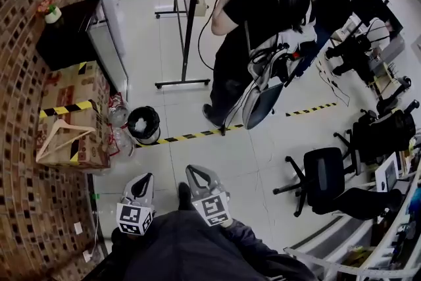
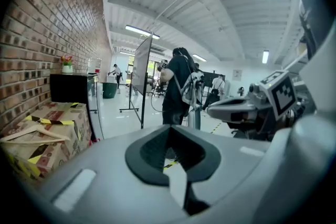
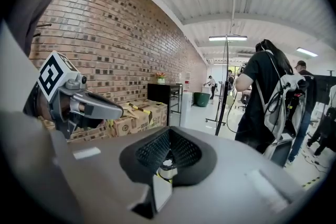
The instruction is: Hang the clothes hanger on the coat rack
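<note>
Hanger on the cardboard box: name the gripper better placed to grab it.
Left, probably. The hanger lies on the box on the left gripper's side; the right gripper sits farther away. Both are shut and empty.

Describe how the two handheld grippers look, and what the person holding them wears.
Both the left gripper and the right gripper have smooth light-grey shells that taper to pointed jaws. Each carries a cube with black-and-white square markers. In the gripper views, the pads are black and ribbed and frame a diamond-shaped recess. No cables show. The person wears dark clothing.
</note>
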Tool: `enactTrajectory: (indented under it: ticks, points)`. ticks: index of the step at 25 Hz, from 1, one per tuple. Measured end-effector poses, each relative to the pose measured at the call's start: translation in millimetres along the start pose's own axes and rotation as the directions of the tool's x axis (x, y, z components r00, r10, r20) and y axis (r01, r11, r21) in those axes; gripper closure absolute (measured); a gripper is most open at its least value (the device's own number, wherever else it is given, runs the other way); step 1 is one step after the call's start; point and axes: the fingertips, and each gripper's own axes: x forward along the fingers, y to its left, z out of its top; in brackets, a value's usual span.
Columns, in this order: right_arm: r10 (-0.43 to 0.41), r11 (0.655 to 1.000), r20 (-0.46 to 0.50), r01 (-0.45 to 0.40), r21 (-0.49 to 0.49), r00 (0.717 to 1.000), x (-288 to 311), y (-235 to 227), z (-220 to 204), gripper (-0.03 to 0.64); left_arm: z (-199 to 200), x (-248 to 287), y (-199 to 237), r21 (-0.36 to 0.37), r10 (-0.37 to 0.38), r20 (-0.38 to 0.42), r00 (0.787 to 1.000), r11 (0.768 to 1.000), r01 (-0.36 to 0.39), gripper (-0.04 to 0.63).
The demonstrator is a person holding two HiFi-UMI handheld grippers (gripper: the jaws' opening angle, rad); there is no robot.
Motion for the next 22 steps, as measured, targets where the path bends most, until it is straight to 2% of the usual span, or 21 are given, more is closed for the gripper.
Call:
enactTrajectory:
  ticks: [5,10,13,16,22]
  points:
    - [0.002,1.0,0.001,-0.002,0.023,1.0,23.7,-45.5,1.9,0.611,14.8,43.8,9.7,-0.018,0.01,-0.034,0.999,1.0,-0.011,0.595]
    - [0.073,0.997,-0.017,-0.073,0.006,0.997,59.8,-69.3,8.7,0.612,31.9,64.5,41.4,-0.074,0.104,-0.023,0.994,0.992,-0.105,0.595]
    - [0.132,0.991,-0.024,-0.132,0.002,0.991,92.6,-56.6,20.2,0.611,30.1,59.3,73.8,-0.114,0.164,-0.013,0.986,0.98,-0.165,0.595]
    - [0.195,0.978,-0.032,-0.197,-0.065,0.98,129.8,-39.5,34.8,0.612,33.9,51.0,107.1,-0.134,0.217,-0.001,0.976,0.967,-0.215,0.595]
    - [0.291,0.946,-0.046,-0.295,-0.139,0.956,195.4,6.4,69.3,0.612,43.7,24.2,175.0,-0.168,0.301,0.0,0.954,0.94,-0.297,0.595]
